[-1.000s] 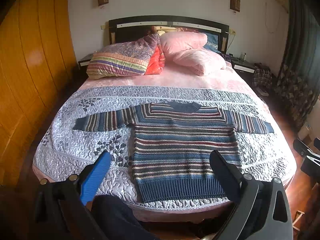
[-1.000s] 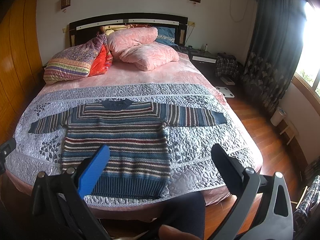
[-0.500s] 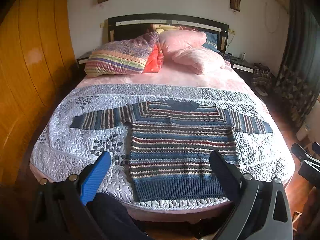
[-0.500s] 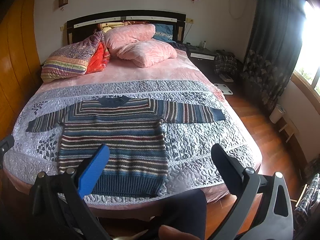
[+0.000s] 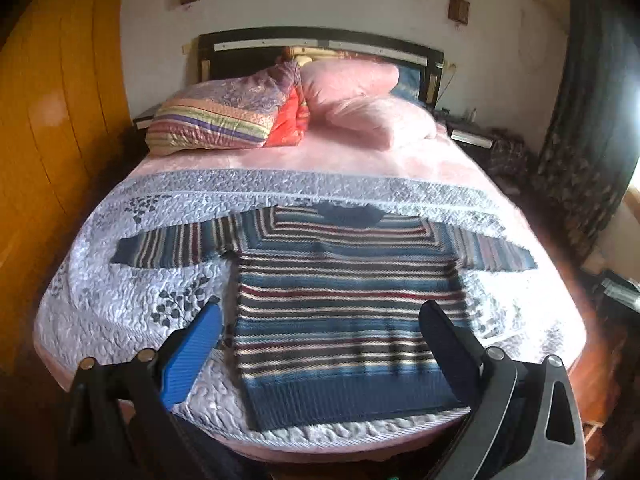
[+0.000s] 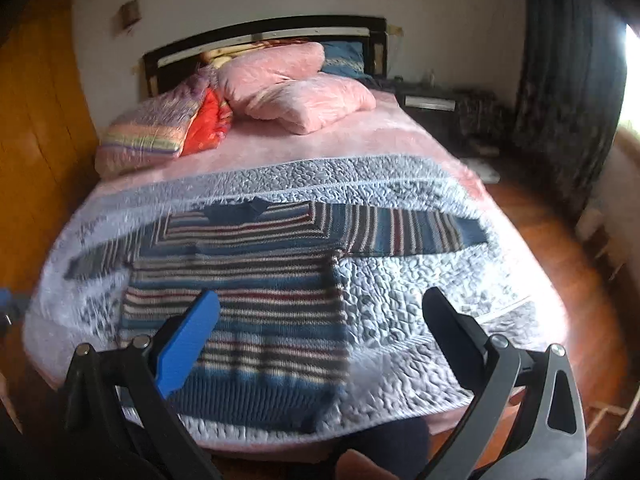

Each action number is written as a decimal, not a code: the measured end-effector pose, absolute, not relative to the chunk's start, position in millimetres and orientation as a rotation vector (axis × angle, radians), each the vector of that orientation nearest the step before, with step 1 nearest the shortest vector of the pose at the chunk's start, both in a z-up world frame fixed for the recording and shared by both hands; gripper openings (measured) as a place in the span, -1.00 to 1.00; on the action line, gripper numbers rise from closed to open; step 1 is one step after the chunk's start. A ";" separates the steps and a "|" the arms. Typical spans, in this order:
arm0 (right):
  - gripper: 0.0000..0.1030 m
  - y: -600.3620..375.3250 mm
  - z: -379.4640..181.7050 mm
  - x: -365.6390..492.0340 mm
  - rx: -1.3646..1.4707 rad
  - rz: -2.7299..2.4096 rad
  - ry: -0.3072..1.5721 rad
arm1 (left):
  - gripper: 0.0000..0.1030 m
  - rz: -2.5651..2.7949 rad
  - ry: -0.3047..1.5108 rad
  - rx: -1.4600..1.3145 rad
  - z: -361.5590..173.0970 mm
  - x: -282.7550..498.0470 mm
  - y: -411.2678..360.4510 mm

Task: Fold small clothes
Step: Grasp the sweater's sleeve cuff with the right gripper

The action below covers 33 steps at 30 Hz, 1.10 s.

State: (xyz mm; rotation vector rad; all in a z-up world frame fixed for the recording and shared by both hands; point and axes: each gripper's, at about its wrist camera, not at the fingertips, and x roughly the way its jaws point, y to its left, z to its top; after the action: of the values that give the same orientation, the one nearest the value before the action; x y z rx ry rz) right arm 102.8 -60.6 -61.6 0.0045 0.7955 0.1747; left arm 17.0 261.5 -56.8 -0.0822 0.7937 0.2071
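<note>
At the bottom of the left wrist view, the left tongs (image 5: 320, 328) stand wide apart with nothing between their blue and black fingers, hanging above the near edge of the bed (image 5: 92, 332). Between and beyond the fingers, in the lower middle of the frame, the striped sweater (image 5: 344, 300) lies flat on the grey quilted cover (image 5: 120, 312), sleeves stretched out to either side, hem toward the camera and collar toward the headboard (image 5: 320, 40). Further up the frame come the pink sheet, a striped pillow (image 5: 216, 120) at upper left and two pink pillows (image 5: 368, 108) at upper centre.

At the bottom of the right wrist view, the right tongs (image 6: 320, 320) are likewise spread wide and hold nothing. The sweater (image 6: 248, 304) sits in the lower left-centre of this blurred frame, its lower part behind the blue finger, one sleeve reaching toward the right. A dark curtain (image 6: 568, 80) hangs at upper right.
</note>
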 end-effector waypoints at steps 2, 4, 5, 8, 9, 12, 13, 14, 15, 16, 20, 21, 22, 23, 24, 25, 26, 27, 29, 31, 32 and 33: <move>0.95 -87.9 -80.0 136.3 0.074 0.164 0.831 | 0.93 0.208 0.816 -0.094 -72.9 36.9 267.1; 0.94 -116.7 -99.2 167.4 0.139 0.136 0.863 | 0.93 0.190 0.844 -0.150 -88.7 55.2 276.7; 0.94 -131.3 -109.0 181.4 0.181 0.126 0.881 | 0.93 0.179 0.876 -0.185 -100.5 69.1 283.0; 0.29 -182.6 -152.3 228.6 0.364 0.097 0.992 | 0.93 0.161 0.904 -0.217 -122.9 96.2 291.4; 0.11 -198.7 -167.5 242.5 0.431 0.095 1.029 | 0.93 0.139 0.911 -0.228 -130.7 105.7 292.6; 0.07 -249.5 -209.7 277.0 0.629 0.050 1.076 | 0.93 0.082 0.928 -0.338 -151.1 127.3 303.5; 0.07 -271.9 -226.2 291.5 0.710 0.034 1.077 | 0.93 0.093 0.928 -0.358 -157.6 134.5 306.8; 0.07 -283.8 -234.2 298.8 0.753 0.024 1.072 | 0.93 0.108 0.926 -0.360 -161.3 139.1 309.0; 0.07 -297.9 -243.5 307.3 0.805 0.014 1.062 | 0.93 0.135 0.916 -0.352 -166.9 146.9 310.8; 0.07 -316.5 -256.8 320.3 0.864 0.001 1.054 | 0.93 0.146 0.907 -0.350 -170.4 152.2 311.8; 0.06 -371.5 -292.3 360.1 1.046 -0.023 1.000 | 0.93 0.110 0.913 -0.387 -186.0 175.3 312.8; -0.02 -383.6 -299.9 368.3 1.093 -0.026 0.978 | 0.93 0.082 0.930 -0.404 -191.4 182.6 311.4; -0.09 -398.5 -309.5 377.6 1.150 -0.032 0.948 | 0.93 0.080 0.951 -0.421 -197.5 189.6 310.2; -0.14 -408.8 -316.2 384.1 1.188 -0.038 0.928 | 0.93 0.086 0.959 -0.425 -201.0 193.0 309.6; -0.18 -420.7 -326.6 392.3 1.237 -0.051 0.903 | 0.93 0.100 0.969 -0.432 -207.5 199.2 307.4; -0.18 -427.3 -333.3 398.9 1.260 -0.059 0.891 | 0.93 0.110 0.972 -0.432 -211.3 203.2 307.4; -0.18 -432.8 -339.9 404.3 1.272 -0.071 0.883 | 0.93 0.126 0.975 -0.430 -214.3 205.9 305.7; -0.18 -436.0 -346.2 408.2 1.274 -0.087 0.882 | 0.93 0.149 0.973 -0.426 -218.2 209.6 304.1; -0.18 -440.7 -361.6 419.4 1.267 -0.118 0.902 | 0.93 0.155 0.967 -0.427 -224.0 215.1 303.1; -0.18 -443.2 -373.4 426.9 1.251 -0.144 0.922 | 0.93 0.161 0.973 -0.441 -231.8 221.0 302.7; -0.18 -446.3 -379.1 430.3 1.245 -0.158 0.927 | 0.93 0.171 0.972 -0.453 -236.2 223.7 303.2; -0.18 -446.6 -383.3 432.0 1.240 -0.170 0.932 | 0.93 0.173 0.972 -0.463 -238.0 224.8 303.7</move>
State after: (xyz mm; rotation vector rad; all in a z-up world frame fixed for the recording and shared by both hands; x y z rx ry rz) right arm 432.0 -446.6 -383.3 1.2395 0.9322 -0.1702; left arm 224.8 303.7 -238.0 -0.4631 0.9715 0.1733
